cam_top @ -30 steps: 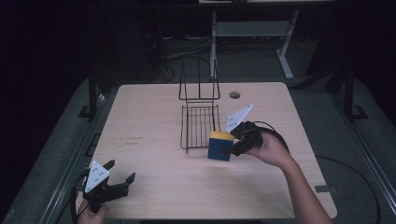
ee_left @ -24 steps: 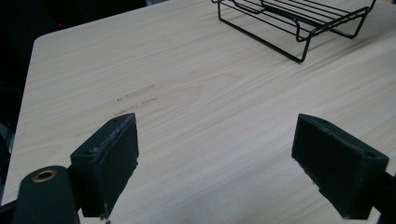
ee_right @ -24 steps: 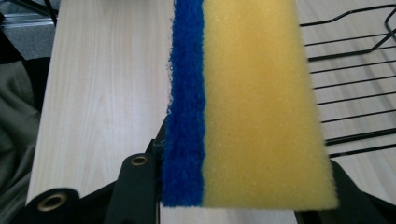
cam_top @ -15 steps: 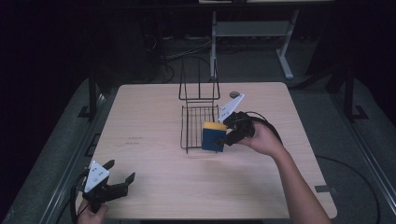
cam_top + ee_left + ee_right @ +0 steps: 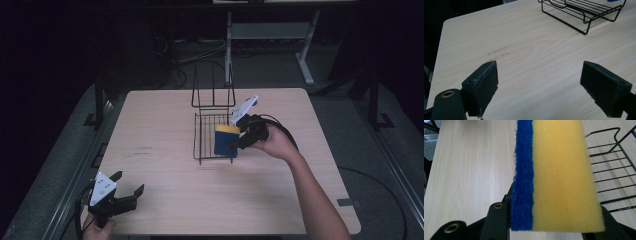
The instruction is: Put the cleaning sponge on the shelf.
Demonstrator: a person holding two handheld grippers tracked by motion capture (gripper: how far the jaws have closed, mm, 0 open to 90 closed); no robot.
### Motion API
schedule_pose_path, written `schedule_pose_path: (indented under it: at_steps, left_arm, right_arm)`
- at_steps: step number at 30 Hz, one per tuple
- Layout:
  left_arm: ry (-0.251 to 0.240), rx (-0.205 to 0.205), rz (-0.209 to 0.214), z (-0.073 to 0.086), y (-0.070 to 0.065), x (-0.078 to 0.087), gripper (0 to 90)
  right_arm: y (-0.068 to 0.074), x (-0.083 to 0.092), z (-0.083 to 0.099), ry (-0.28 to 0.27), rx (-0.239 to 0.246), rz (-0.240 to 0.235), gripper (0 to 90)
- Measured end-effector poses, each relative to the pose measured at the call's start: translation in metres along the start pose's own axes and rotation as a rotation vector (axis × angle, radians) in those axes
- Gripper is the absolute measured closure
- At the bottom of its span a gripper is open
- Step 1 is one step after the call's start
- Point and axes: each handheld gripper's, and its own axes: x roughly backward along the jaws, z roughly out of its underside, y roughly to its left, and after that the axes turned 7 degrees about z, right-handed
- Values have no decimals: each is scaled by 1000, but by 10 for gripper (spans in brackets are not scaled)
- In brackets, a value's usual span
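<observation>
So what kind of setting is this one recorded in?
Probably a lab or recording workspace rather than a kitchen: a lone wooden table in a dark room, cables on the floor, a metal desk frame behind.

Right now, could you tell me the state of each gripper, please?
Left gripper: open, holding nothing, above the table.
Right gripper: shut on the blue-and-yellow sponge, at the wire rack.

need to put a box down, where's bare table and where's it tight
Bare: the broad table stretch left of the wire rack, above the open left gripper; also the near middle. Crowded: the rack's right edge, where the right gripper holds the sponge.
</observation>
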Motion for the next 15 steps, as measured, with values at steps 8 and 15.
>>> schedule_pose_path:
  at_steps: [8,15]
  left_arm:
    - [-1,-2,1,0,0,0,141]
    - [-3,3,-2,0,1,1,141]
  right_arm:
    - [-11,-7,-8,-2,7,-1,560]
    - [-19,-17,-7,1,-22,-3,560]
